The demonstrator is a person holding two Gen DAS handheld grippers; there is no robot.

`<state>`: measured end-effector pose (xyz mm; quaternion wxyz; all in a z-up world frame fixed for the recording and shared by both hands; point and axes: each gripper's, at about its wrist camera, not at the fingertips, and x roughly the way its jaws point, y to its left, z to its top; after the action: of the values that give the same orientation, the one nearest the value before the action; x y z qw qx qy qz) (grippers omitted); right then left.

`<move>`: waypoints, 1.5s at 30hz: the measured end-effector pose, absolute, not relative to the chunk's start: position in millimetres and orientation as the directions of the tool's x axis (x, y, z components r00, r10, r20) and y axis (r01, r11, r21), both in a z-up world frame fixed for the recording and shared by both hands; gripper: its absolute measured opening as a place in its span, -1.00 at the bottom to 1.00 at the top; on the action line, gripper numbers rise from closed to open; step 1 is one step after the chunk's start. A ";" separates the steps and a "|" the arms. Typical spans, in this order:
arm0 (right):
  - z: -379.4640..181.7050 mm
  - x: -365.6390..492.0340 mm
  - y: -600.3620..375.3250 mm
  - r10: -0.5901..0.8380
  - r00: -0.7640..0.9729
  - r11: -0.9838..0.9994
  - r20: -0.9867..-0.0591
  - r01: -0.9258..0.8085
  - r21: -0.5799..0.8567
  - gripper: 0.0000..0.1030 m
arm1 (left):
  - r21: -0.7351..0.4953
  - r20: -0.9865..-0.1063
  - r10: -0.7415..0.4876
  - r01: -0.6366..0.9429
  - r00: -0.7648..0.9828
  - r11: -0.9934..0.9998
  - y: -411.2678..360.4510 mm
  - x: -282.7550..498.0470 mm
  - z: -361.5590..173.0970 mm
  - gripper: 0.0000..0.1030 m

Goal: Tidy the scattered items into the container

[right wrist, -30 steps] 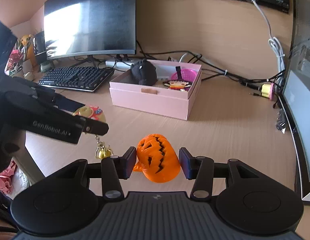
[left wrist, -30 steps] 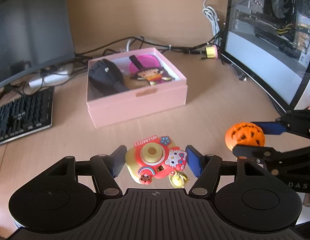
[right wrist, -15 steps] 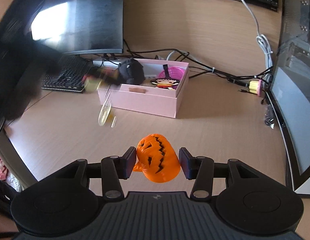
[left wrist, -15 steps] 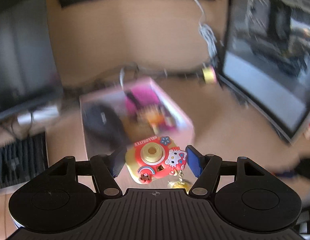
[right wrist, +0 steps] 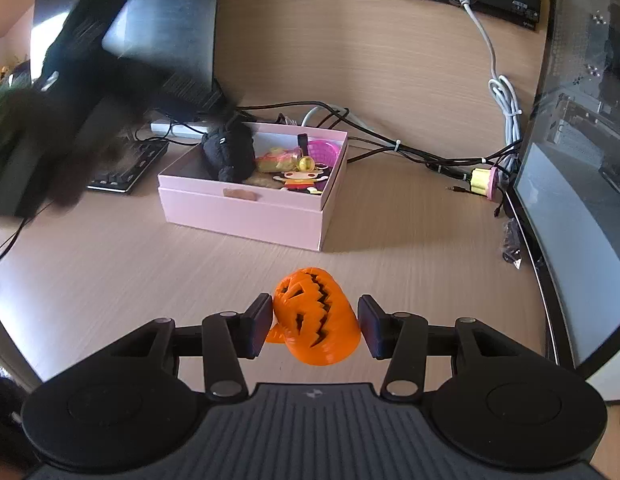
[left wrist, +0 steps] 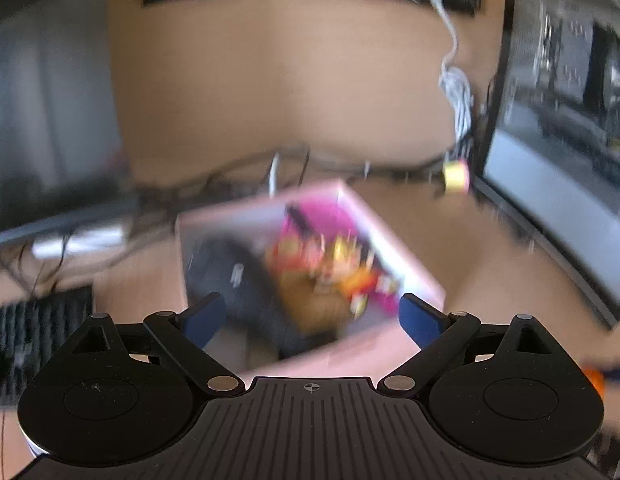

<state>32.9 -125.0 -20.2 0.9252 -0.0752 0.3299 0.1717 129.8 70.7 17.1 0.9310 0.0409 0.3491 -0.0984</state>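
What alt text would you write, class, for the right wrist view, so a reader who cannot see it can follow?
The right gripper holds an orange jack-o'-lantern toy between its jaws above a wooden desk. Beyond it sits an open pink box already holding a black plush, a cartoon doll and small trinkets, with monitors on either side.

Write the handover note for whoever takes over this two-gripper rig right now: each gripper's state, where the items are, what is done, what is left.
Left gripper: open, empty, above the pink box.
Right gripper: shut on the orange pumpkin, short of the box.
Done: camera keychain lies in the box beside the black plush and cartoon figure.
Left: put the pumpkin in the box.
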 end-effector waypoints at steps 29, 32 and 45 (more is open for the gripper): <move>-58.6 325.7 -168.7 -0.226 0.843 0.968 -0.488 0.140 -0.206 0.30 | -0.127 -0.804 -0.088 -0.025 0.589 0.992 83.0 106.0 -23.0 0.94; -80.6 356.3 -170.5 -0.327 0.816 0.932 -0.478 0.195 -0.305 0.29 | -0.118 -0.808 -0.093 -0.005 0.581 0.993 78.8 112.2 -25.7 0.95; -83.5 371.5 -161.9 -0.285 0.793 0.942 -0.539 0.127 -0.312 -0.14 | -0.111 -0.793 -0.104 0.025 0.600 0.993 84.4 119.8 -18.2 0.95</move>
<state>371.5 -161.9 -83.5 0.9377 -0.1308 0.3025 -0.1098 119.8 84.4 -18.2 0.8933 -0.0443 0.4457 -0.0361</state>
